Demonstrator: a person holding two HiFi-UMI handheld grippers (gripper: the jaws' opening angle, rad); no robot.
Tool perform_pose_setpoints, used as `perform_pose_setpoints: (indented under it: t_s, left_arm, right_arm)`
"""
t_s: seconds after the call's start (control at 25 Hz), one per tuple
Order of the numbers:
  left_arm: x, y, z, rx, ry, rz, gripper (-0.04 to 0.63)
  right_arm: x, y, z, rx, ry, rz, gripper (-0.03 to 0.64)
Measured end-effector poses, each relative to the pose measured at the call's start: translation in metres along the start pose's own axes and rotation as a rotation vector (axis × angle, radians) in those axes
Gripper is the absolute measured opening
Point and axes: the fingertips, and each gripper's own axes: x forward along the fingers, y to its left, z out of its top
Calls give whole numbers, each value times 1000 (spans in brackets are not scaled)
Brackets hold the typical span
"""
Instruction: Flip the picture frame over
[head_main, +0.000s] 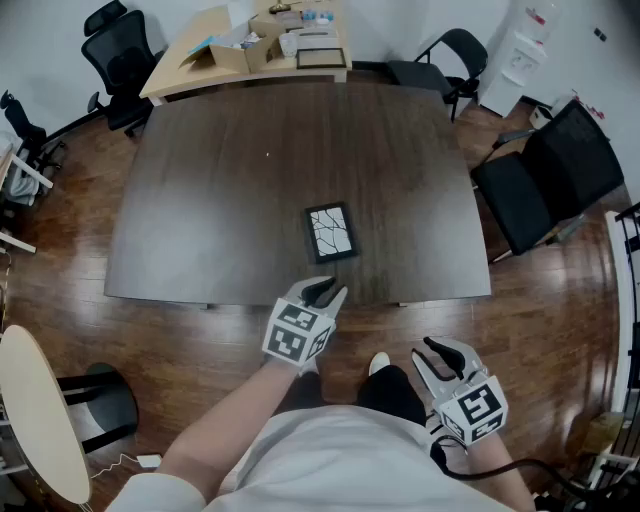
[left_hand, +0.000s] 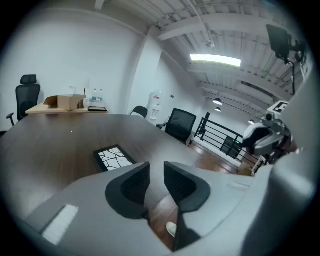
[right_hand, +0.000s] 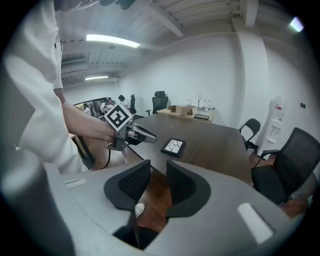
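Near the dark table's (head_main: 220, 180) front edge, picture frame (head_main: 330, 231) is lying flat, patterned face up. Left gripper (head_main: 327, 292) is hovering just short of it, jaws apart, empty; right gripper (head_main: 425, 352) is hanging off-table, jaws likewise parted, empty.

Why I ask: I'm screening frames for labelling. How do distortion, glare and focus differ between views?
Head view: sharp, edges mildly bowed, picture frame crisp on the table. Left gripper view: heavy fisheye, black corners, ceiling light blown out, fingers soft. Right gripper view: same fisheye, picture frame small but legible.
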Motion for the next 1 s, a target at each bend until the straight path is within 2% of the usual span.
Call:
perform_pose_setpoints:
  t_s: [0.16, 0.28, 0.44, 0.6, 0.8, 1.0]
  left_arm:
    - [57, 34, 8, -51, 39, 117, 101]
    - [96, 59, 6, -106, 66, 237, 103]
    - [138, 78, -2, -166, 99, 360, 103]
    - [150, 87, -12, -204, 129, 481, 104]
    - [151, 95, -26, -261, 144, 587, 103]
    - [149, 100, -28, -267, 154, 694, 86]
  right_arm:
    - [9, -35, 6, 7, 15, 17, 106]
    - [6, -70, 13, -15, 19, 31, 106]
    - [-1, -114, 10, -41, 60, 68, 105]
    - [-5, -148, 5, -62, 80, 101, 104]
    - [-4, -167, -3, -75, 90, 157, 103]
    - [-3, -181, -5, -80, 86, 192, 103]
